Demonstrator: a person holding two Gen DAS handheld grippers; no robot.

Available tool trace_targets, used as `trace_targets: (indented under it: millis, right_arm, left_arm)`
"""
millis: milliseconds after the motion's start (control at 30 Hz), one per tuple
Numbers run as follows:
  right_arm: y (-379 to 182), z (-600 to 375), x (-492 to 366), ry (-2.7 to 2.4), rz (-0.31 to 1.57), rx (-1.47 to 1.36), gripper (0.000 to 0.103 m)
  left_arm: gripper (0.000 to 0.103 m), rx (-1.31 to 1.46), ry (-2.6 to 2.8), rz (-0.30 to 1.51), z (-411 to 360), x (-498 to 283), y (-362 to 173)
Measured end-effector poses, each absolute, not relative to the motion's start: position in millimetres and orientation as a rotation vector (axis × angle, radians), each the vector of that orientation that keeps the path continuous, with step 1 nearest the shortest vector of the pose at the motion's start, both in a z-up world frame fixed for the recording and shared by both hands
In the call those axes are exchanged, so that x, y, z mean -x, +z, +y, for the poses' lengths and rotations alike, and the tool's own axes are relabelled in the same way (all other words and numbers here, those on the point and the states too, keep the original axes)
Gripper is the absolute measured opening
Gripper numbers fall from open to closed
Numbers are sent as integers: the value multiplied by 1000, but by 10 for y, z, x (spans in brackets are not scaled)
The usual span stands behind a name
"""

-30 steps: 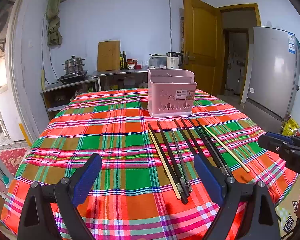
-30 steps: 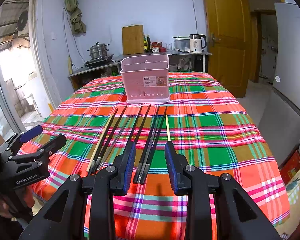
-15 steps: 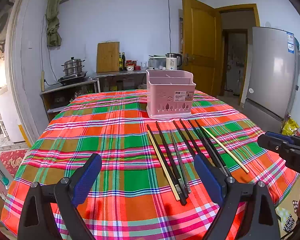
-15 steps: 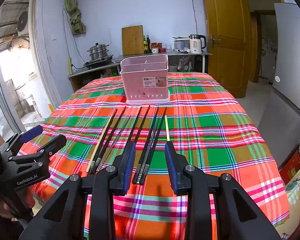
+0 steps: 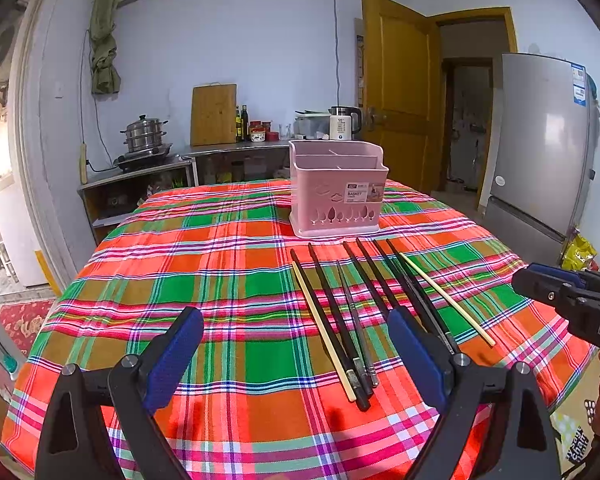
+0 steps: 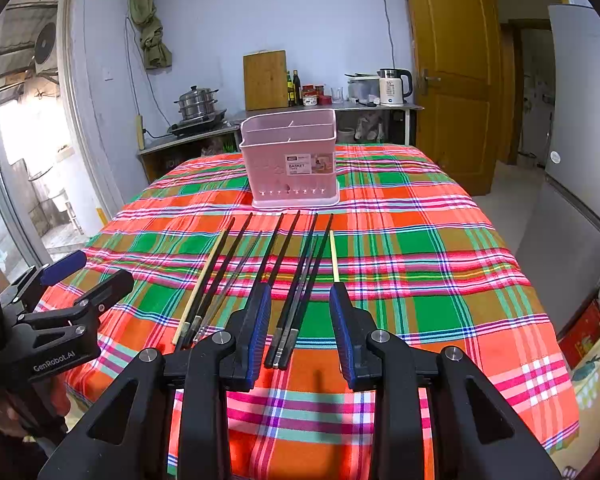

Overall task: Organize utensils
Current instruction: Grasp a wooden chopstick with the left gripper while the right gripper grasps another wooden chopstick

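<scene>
Pink basket (image 5: 337,187): one, beyond roughly ten chopsticks (image 6: 288,280) on plaid cloth (image 5: 220,264). Left gripper (image 5: 296,344) gapes wide, right gripper (image 6: 300,320) half-open; both empty. Nothing has shifted since earlier.

Home kitchen: steamer pot (image 5: 145,133), kettle (image 5: 342,123), fridge (image 5: 540,152), cutting board (image 5: 213,114).

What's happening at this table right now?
A person holds a hand-held gripper in each hand over a table with a red, green and orange plaid cloth. Both the left hand-held gripper and the right hand-held gripper are open and empty. A row of black, grey and pale wooden chopsticks lies in front of an empty-looking pink plastic utensil basket. Nothing is sorted yet.
</scene>
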State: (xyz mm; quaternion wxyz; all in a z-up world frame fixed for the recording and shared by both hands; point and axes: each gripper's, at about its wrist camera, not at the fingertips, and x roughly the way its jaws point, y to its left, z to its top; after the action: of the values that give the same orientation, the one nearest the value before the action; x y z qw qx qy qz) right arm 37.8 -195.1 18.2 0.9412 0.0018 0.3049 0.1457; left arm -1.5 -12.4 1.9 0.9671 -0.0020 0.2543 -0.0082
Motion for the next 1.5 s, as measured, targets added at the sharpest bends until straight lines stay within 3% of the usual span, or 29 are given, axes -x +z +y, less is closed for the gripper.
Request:
trace_targets:
  millis: [1000, 1233, 1333, 1500]
  right_arm:
    - [142, -1910, -427, 300, 640, -6, 31]
    - [49, -1931, -640, 294, 671, 15, 31]
    - [-7, -1947, -808, 285, 695, 22, 31]
    - [-140, -1965, -1135, 265, 764, 49, 31]
  left_arm:
    - [94, 6, -28, 554, -101, -102, -47]
    - [86, 24, -39, 681, 8, -538, -217]
    - [75, 62, -32, 742, 97, -797, -314]
    - [72, 115, -22, 854, 212, -1236, -479]
